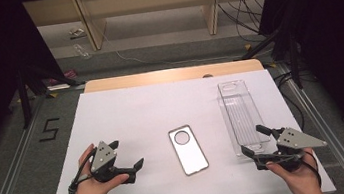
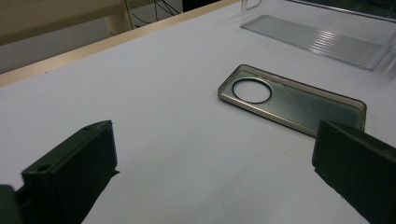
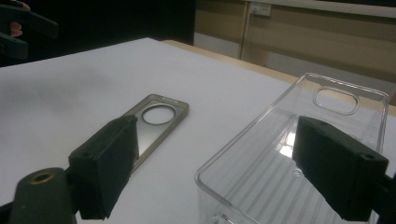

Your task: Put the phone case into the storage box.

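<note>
High view, left to right. Lower left of frame: left gripper point(image 1: 126, 155), held in the person's left hand point(image 1: 89, 188) above the white table point(image 1: 126, 113). Its jaws stand wide apart with nothing between them. The tips point toward frame centre.

Centre, slightly below the middle: phone case point(image 1: 188, 150), grey-rimmed, flat on the table, with the round camera cut-out at the end farther from the person. It lies between the two grippers, clear of both. In the left gripper view the case point(image 2: 292, 100) sits right of centre, beyond the jaw tips and untouched.

Right of centre, running from the upper-middle down toward the lower right: clear plastic tray point(image 1: 240, 113), long and narrow, resting on the table with its open side up. It lies near the phone case but apart from it.

Lower right: right gripper point(image 1: 252, 140), in the person's right hand point(image 1: 299, 176). Its jaws are spread wide and grip nothing. The tips sit at the near end of the tray; whether they touch it I cannot tell from above. In the right gripper view the tray point(image 3: 261, 158) lies between the two jaws, no pad pressing on its walls, with the phone case point(image 3: 154, 123) to the left of it.
</note>
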Demonstrator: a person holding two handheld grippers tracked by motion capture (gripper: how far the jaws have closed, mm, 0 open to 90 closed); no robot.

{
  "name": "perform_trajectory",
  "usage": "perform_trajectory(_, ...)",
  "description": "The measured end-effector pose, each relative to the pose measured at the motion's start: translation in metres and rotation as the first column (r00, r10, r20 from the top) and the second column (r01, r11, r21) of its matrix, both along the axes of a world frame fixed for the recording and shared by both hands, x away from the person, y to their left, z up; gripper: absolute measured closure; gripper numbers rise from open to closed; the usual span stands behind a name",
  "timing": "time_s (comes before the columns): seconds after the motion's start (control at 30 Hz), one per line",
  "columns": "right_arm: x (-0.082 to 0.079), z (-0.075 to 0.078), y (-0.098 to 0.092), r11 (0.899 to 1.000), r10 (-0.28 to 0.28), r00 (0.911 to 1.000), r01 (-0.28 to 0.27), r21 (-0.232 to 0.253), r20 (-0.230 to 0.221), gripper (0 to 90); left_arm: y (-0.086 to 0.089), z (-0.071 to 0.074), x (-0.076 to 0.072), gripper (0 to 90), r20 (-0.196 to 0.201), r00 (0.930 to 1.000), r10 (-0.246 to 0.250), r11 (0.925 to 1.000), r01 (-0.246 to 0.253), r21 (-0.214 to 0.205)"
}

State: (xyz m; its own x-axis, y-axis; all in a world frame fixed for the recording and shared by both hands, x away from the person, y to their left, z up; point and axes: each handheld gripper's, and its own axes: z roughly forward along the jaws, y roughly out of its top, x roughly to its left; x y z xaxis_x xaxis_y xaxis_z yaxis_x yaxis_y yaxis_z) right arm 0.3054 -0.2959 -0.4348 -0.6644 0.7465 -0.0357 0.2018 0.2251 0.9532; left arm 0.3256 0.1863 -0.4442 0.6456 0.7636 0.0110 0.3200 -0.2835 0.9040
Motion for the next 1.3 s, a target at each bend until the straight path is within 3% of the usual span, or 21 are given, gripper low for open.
perform_trajectory(0.43, -0.002, 0.004, 0.005, 1.0, -0.012, 0.9998, 0.012, 0.004, 0.014, 18.4, 0.0, 0.001, -0.001, 0.0, 0.005, 1.0, 0.004, 1.0, -0.004, 0.002)
perform_trajectory(0.47, -0.002, 0.006, 0.01, 1.0, -0.026, 0.9993, 0.027, -0.009, 0.027, 25.1, 0.0, 0.001, -0.002, 0.0, 0.006, 1.0, 0.003, 1.0, -0.003, 0.003)
perform_trajectory(0.5, -0.002, 0.006, 0.01, 1.0, -0.026, 0.9993, 0.027, -0.009, 0.027, 25.1, 0.0, 0.001, -0.002, 0.0, 0.006, 1.0, 0.003, 1.0, -0.003, 0.003)
perform_trajectory(0.63, -0.001, 0.008, 0.03, 0.998, -0.006, 0.9992, 0.009, -0.062, 0.038, 47.5, -0.001, 0.001, -0.002, 0.0, 0.008, 1.0, 0.002, 1.0, -0.002, 0.005)
perform_trajectory(0.67, -0.001, 0.008, 0.03, 0.998, -0.006, 0.9992, 0.009, -0.062, 0.038, 47.5, -0.001, 0.001, -0.002, 0.0, 0.008, 1.0, 0.001, 1.0, -0.001, 0.005)
perform_trajectory(0.7, 0.001, 0.009, 0.04, 0.996, 0.011, 0.9995, -0.008, -0.09, 0.031, 61.2, -0.001, 0.001, -0.002, 0.0, 0.008, 1.0, 0.002, 1.0, -0.002, 0.007)
perform_trajectory(0.73, 0.001, 0.009, 0.044, 0.994, 0.016, 0.9997, -0.014, -0.107, 0.02, 66.5, -0.001, 0.001, -0.002, 0.0, 0.008, 1.0, 0.002, 1.0, -0.002, 0.007)
perform_trajectory(0.77, 0.001, 0.009, 0.044, 0.994, 0.016, 0.9997, -0.014, -0.107, 0.02, 66.5, -0.001, 0.001, -0.002, 0.0, 0.008, 1.0, 0.003, 1.0, -0.003, 0.006)
perform_trajectory(0.8, 0.004, 0.009, 0.053, 0.991, 0.031, 0.9995, -0.031, -0.131, -0.006, 75.5, -0.001, 0.001, -0.001, 0.0, 0.008, 1.0, 0.004, 1.0, -0.004, 0.007)
perform_trajectory(0.9, 0.011, 0.007, 0.067, 0.985, 0.045, 0.9962, -0.056, -0.162, -0.074, 85.0, -0.001, 0.001, -0.001, 0.0, 0.007, 1.0, 0.005, 1.0, -0.005, 0.005)
perform_trajectory(1.07, 0.023, -0.003, 0.089, 0.972, 0.032, 0.9852, -0.07, -0.226, -0.169, 90.0, -0.001, 0.001, -0.001, 0.0, 0.008, 0.9999, 0.007, 1.0, -0.007, 0.003)
perform_trajectory(1.1, 0.023, -0.003, 0.089, 0.972, 0.032, 0.9852, -0.07, -0.226, -0.169, 90.0, -0.001, 0.001, -0.001, 0.0, 0.008, 0.9999, 0.007, 1.0, -0.007, 0.003)
perform_trajectory(1.13, 0.026, -0.007, 0.094, 0.97, 0.019, 0.9796, -0.067, -0.232, -0.2, 90.0, -0.001, 0.001, -0.001, 0.0, 0.007, 1.0, 0.006, 1.0, -0.006, 0.002)
perform_trajectory(1.2, 0.028, -0.009, 0.097, 0.969, 0.013, 0.9778, -0.064, -0.239, -0.209, 90.0, -0.001, 0.001, -0.001, 0.0, 0.008, 1.0, 0.006, 1.0, -0.006, 0.003)
perform_trajectory(1.3, 0.033, -0.015, 0.103, 0.964, -0.017, 0.9677, -0.051, -0.259, -0.251, 90.0, -0.001, 0.001, -0.001, 0.0, 0.008, 0.9999, 0.007, 1.0, -0.007, 0.003)
